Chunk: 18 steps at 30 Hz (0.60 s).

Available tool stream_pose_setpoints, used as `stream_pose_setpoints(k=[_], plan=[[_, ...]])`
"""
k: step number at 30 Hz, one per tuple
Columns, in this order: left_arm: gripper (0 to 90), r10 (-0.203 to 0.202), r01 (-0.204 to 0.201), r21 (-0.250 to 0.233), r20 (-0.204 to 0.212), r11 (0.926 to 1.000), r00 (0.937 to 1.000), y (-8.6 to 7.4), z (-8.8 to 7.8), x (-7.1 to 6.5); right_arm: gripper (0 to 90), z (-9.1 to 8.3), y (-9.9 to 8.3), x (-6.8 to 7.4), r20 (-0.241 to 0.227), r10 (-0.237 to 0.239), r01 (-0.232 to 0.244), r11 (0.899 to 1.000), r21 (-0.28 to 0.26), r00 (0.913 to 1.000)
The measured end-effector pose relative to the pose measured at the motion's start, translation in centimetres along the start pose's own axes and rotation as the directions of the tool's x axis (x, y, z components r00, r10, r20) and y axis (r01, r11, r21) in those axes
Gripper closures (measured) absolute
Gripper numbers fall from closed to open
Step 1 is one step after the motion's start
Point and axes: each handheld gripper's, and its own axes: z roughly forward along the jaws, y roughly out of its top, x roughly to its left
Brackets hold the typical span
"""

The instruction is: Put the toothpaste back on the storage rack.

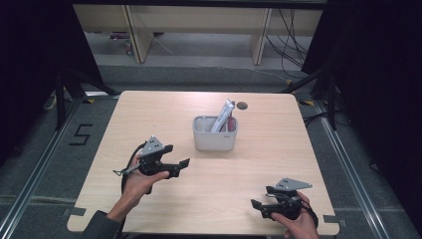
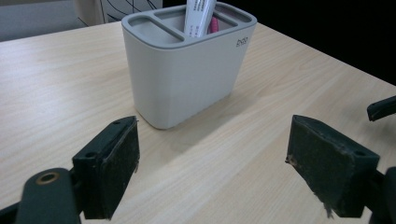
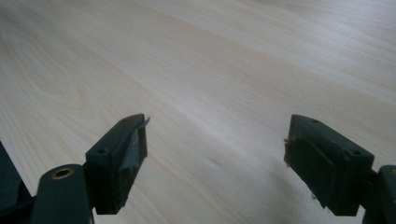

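Tongs, left (image 2: 212,156) and right (image 3: 215,161), gape near grey holder (image 2: 187,70).

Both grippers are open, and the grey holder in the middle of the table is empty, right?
Not quite. The grey holder is not empty: a white tube stands in it, as the left gripper view shows. Both grippers, left and right, are open.

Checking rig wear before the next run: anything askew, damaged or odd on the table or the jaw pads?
Pads look worn: the left gripper has a frayed pad edge, and on the right gripper one pad is peeling at its tip. The tube leans in the grey holder, which stands upright. Nothing spilled.
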Motion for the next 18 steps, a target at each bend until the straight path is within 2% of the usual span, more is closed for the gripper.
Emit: stream_pose_setpoints(k=[5,7,9,10,13,14,15,16,18], plan=[[16.3,0.015,-0.015,0.013,0.006,0.9998,0.9999,-0.8,-0.3,0.0,21.6,0.1,0.0,0.0,-0.014,0.002,-0.002,1.000,0.000,0.9999],[16.0,0.015,-0.015,0.019,0.002,0.9997,0.9999,-1.2,-0.4,-0.1,21.6,0.1,0.0,0.1,-0.017,0.022,-0.022,1.000,0.014,0.9996],[16.0,0.017,-0.017,0.029,0.000,0.9995,0.9999,-1.7,-0.5,-0.1,21.6,0.1,0.0,0.0,-0.014,0.005,-0.005,1.000,0.004,0.9999],[16.0,0.017,-0.017,0.029,0.007,0.9994,0.9998,-1.9,-0.5,-0.1,21.6,0.1,0.0,0.1,-0.018,0.016,-0.016,1.000,0.011,0.9997],[16.0,0.022,-0.022,0.036,0.002,0.9991,0.9998,-2.7,-0.8,-0.3,21.6,0.1,0.0,0.0,-0.012,0.009,-0.009,1.000,0.012,0.9999],[16.0,0.025,-0.025,0.040,-0.001,0.9989,0.9997,-2.9,-0.9,-0.3,21.6,0.3,0.0,0.0,-0.018,-0.006,0.006,1.000,0.000,0.9998],[16.0,0.027,-0.027,0.044,0.005,0.9986,0.9996,-3.2,-1.0,-0.4,21.6,0.3,0.0,0.1,-0.022,0.002,-0.002,1.000,0.006,0.9998],[16.0,0.028,-0.027,0.049,-0.002,0.9984,0.9996,-3.4,-1.1,-0.5,21.6,0.2,0.0,0.1,-0.007,-0.013,0.013,1.000,0.010,0.9999],[16.0,0.036,-0.036,0.056,-0.003,0.9978,0.9994,-3.8,-1.3,-0.6,21.6,0.3,0.0,0.0,-0.010,-0.024,0.024,1.000,0.003,0.9997]])
